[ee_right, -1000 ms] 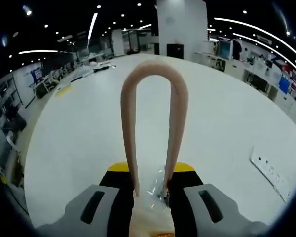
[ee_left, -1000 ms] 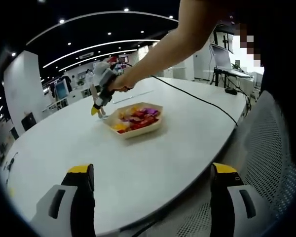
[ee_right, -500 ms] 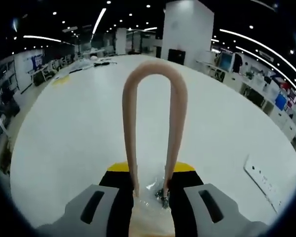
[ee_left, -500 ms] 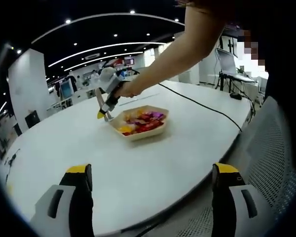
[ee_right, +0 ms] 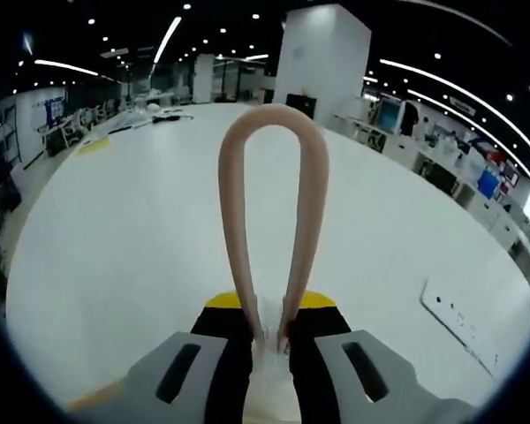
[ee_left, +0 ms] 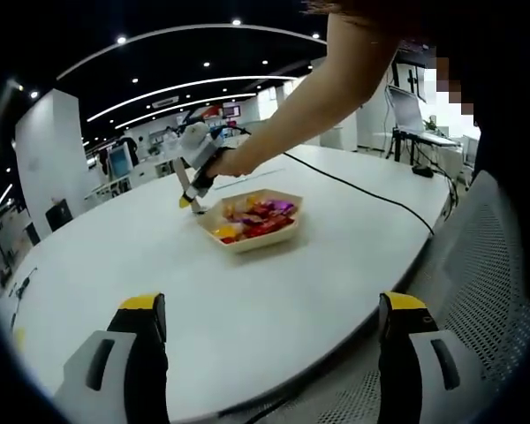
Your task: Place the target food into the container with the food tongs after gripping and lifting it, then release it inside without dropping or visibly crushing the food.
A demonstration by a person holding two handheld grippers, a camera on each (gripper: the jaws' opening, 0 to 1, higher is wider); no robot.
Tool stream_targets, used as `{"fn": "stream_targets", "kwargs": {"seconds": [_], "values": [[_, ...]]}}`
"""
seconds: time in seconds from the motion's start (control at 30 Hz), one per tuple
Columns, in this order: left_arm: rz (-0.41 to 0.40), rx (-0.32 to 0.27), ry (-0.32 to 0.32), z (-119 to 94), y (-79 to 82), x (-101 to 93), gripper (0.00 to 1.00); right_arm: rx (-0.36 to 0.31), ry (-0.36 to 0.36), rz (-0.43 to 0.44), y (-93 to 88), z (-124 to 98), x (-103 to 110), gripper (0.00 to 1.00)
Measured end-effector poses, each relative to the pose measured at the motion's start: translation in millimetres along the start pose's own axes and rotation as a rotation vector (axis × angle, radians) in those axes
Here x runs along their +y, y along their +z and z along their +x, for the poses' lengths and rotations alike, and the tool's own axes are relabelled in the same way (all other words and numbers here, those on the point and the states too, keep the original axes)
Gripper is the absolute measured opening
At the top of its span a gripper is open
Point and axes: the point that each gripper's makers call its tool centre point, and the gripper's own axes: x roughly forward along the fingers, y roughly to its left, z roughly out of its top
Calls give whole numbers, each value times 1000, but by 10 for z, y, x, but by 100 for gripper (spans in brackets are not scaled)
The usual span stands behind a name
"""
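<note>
A beige tray [ee_left: 278, 237] of several red, yellow and purple wrapped foods sits mid-table in the left gripper view. Over its far left corner a person's hand holds my right gripper [ee_left: 192, 184], tips pointing down. In the right gripper view, my right gripper [ee_right: 267, 305] is shut on pinkish-beige food tongs [ee_right: 311, 194], whose looped end points away. The tong arms are squeezed close together low in that view, with a small clear-wrapped piece [ee_right: 267, 343] between them. My left gripper [ee_left: 274, 353] hangs open near the table's front edge, holding nothing.
The white oval table [ee_left: 115, 265] stretches wide around the tray. A black cable [ee_left: 353, 177] runs across it to the right. A mesh chair back [ee_left: 486, 265] stands at the right. A white power strip [ee_right: 459, 314] lies on the table.
The right gripper's jaws have drawn closer, pressing the tong arms together around the clear-wrapped piece. The right gripper has risen slightly at the tray's corner. The left gripper stays open.
</note>
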Motion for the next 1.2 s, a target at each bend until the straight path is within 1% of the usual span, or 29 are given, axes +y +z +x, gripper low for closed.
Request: {"fn": "stream_targets", "kwargs": {"seconds": [0.07,0.2,0.23,0.3,0.33,0.43,0.47,0.67,0.97,1.03,1.2], "values": [[0,-1,-1,-2,9,0,97,-10,2,33,29,-44,-5,12],[3,-4,-1,-7,28,5,97,-19,0,35,39,-107,-51,10],[4,-5,-1,-8,33,6,97,-17,0,60,46,-133,-54,10],[6,-4,0,-9,34,7,97,-16,-2,61,58,-172,-56,10],[7,-6,0,-9,38,8,97,-13,3,80,61,-198,-45,9],[9,-8,0,-11,41,5,97,-12,-2,95,63,-255,-60,9],[10,-8,0,-11,39,5,97,-12,5,116,70,-284,-46,9],[14,-12,0,-8,30,-2,97,-29,0,106,161,-413,-80,9],[19,-14,3,-7,30,-5,97,-7,6,110,102,-436,-60,9],[18,-13,3,-5,28,-6,97,-13,2,93,125,-456,-57,8],[19,-15,0,-3,32,-11,97,-26,-1,92,188,-519,-114,8]]}}
